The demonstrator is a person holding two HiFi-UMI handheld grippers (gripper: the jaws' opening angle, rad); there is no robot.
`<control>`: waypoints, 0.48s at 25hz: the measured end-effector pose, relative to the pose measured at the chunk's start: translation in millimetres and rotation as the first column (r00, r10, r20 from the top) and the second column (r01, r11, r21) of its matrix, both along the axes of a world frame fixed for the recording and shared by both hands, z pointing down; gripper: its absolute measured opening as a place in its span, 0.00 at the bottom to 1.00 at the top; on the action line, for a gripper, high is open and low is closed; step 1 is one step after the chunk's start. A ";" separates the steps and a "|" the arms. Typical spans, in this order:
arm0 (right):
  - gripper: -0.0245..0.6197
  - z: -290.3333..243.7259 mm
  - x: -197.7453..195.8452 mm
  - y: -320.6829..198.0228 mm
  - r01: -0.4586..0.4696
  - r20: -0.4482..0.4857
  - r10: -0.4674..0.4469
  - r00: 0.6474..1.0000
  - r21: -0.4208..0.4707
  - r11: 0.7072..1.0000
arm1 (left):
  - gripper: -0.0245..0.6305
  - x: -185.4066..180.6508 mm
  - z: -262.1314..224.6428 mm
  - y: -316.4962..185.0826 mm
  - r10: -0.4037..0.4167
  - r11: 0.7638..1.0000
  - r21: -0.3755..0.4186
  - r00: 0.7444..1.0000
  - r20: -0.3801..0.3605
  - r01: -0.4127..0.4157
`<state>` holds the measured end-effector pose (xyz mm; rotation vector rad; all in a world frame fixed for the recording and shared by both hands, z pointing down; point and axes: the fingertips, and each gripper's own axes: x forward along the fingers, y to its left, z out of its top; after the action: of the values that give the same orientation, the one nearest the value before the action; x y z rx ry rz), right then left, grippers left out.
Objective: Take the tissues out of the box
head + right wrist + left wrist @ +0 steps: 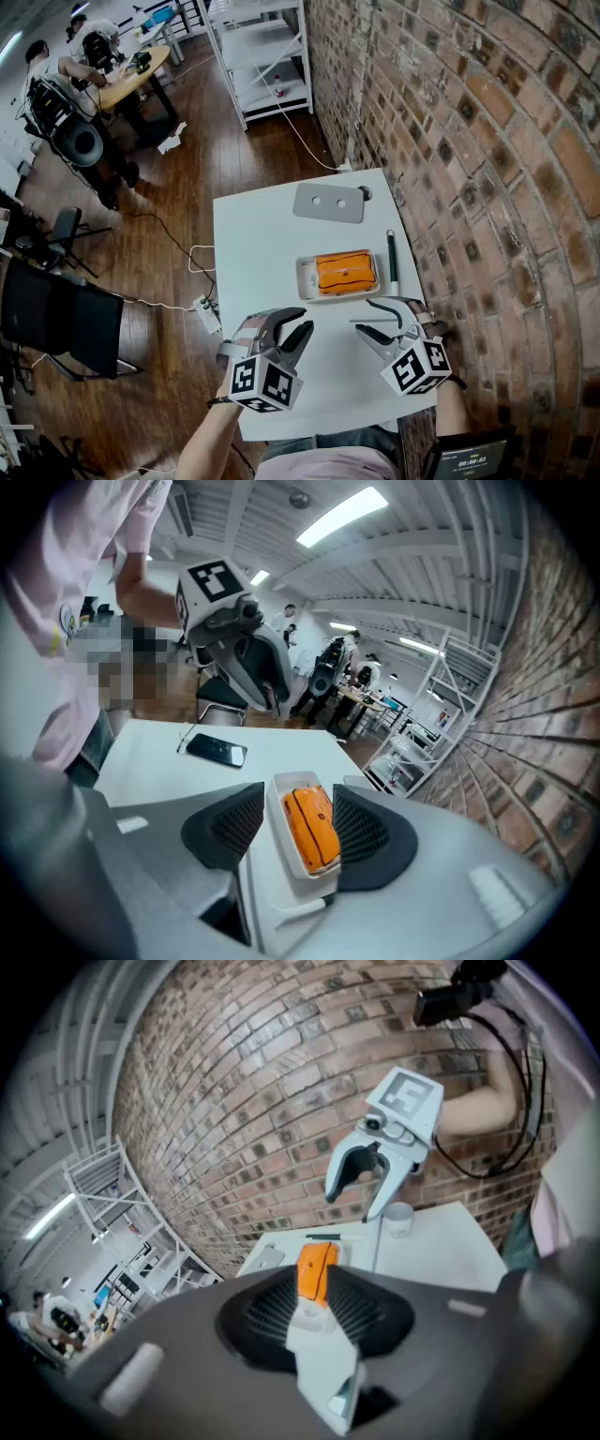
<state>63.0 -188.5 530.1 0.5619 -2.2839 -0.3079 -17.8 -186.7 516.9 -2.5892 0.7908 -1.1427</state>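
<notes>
**A:** Where is the tissue pack at this point?

**B:** The orange tissue pack lies flat in the shallow white box. The box sits on the white table, over toward the brick wall. A black pen lies just beside the box on its right, and a grey plate lies farther back.

**A:** Is either gripper on it?

**B:** Neither. The left gripper hangs over the near part of the table, short of the box. Its jaws are only a slit apart with nothing in them, and the pack shows through that slit from a distance. The right gripper has its jaws spread wide and empty. Its own view frames the box and pack between the pads, but both lie ahead of the tips, not touching them.

**A:** Why hold them that way?

**B:** My guess is that the right one is lined up with the pack and opened wide enough to straddle it, so it looks like the picker. The left one, nearly closed, is probably waiting to steady the box. The box is open-topped and looks light, so it could lift along with the pack if nothing holds it down.
</notes>
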 end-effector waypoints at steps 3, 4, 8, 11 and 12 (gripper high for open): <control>0.38 29.5 -5.3 -32.8 0.082 -0.126 -0.088 0.988 -0.055 0.995 | 0.23 14.7 36.6 -33.8 0.090 0.995 -0.063 0.990 0.105 -0.083; 0.39 38.7 -8.3 -42.6 0.102 -0.155 -0.114 0.981 -0.082 0.991 | 0.26 17.3 50.5 -43.2 0.122 0.989 -0.100 0.982 0.145 -0.108; 0.44 70.3 -15.8 -74.0 0.164 -0.230 -0.211 0.950 -0.207 0.964 | 0.40 28.0 96.2 -75.5 0.219 0.955 -0.253 0.946 0.241 -0.157; 0.50 96.7 -13.2 -93.0 0.197 -0.301 -0.290 0.909 -0.303 0.932 | 0.41 39.6 114.9 -96.6 0.247 0.934 -0.316 0.940 0.234 -0.167; 0.50 106.1 -11.4 -97.1 0.205 -0.323 -0.318 0.891 -0.338 0.919 | 0.43 43.0 121.2 -100.9 0.260 0.926 -0.335 0.936 0.238 -0.172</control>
<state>51.6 -285.7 636.2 0.0262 -1.9784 -0.1787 25.2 -287.7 638.1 -2.5787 0.2686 -1.6202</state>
